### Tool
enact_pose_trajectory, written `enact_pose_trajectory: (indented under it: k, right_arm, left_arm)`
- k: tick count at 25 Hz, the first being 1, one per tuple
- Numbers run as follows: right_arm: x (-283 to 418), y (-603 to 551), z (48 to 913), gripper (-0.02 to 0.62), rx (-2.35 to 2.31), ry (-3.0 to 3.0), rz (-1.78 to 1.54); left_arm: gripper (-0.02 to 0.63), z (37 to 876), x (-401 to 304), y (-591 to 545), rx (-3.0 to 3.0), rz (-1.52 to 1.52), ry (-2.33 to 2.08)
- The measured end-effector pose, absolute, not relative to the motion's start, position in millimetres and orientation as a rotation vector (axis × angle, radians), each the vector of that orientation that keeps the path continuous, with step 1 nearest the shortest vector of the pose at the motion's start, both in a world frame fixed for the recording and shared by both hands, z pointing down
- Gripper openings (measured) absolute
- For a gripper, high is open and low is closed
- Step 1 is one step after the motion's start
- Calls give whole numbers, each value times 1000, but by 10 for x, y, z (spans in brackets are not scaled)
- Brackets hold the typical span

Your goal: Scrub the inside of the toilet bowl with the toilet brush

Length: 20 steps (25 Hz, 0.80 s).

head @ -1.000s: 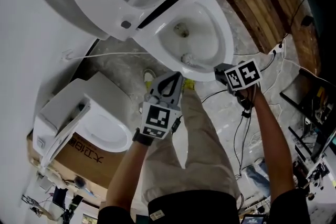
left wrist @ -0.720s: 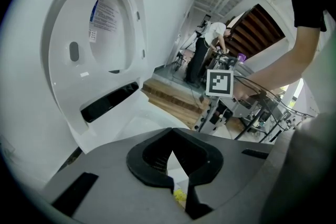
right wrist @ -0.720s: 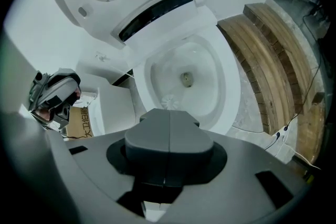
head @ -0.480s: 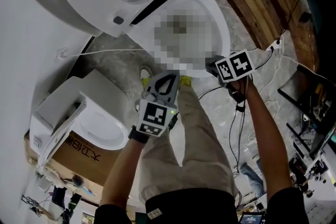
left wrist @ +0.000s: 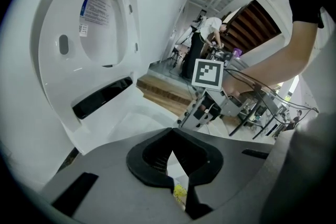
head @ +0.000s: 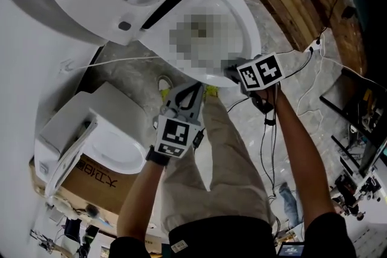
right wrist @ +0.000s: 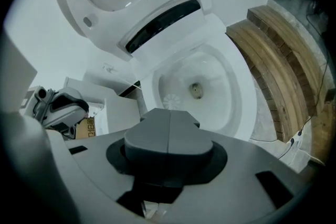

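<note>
The right gripper [right wrist: 169, 115] has its jaws closed seam to seam, judged to be clamped on the handle of the toilet brush [right wrist: 172, 101]. This sets the bristle head against the inner wall of the toilet bowl [right wrist: 251, 113], just below the front rim. The left gripper [left wrist: 173, 160] hangs outside that rim, jaws slightly apart and empty — clear of the scrubbing stroke.

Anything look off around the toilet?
No spill or damage visible. Two oddities: a second toilet sits by a cardboard box left of the toilet, and loose cables trail over the floor, probably a trip risk.
</note>
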State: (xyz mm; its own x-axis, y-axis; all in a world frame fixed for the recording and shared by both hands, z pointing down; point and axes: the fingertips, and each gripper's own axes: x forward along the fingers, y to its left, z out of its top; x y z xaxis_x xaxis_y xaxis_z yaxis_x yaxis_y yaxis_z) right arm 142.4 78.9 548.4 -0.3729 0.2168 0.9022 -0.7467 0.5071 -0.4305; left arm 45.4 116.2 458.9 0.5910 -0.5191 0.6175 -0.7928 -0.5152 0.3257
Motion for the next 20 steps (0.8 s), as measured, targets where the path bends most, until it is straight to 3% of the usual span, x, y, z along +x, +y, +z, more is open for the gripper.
enact_pose_trajectory:
  k: [20]
  right_arm:
    - [905,582,5519,163,505,-1749,1041]
  left_arm:
    - [17,4720,404,1126,2189,676,-1042]
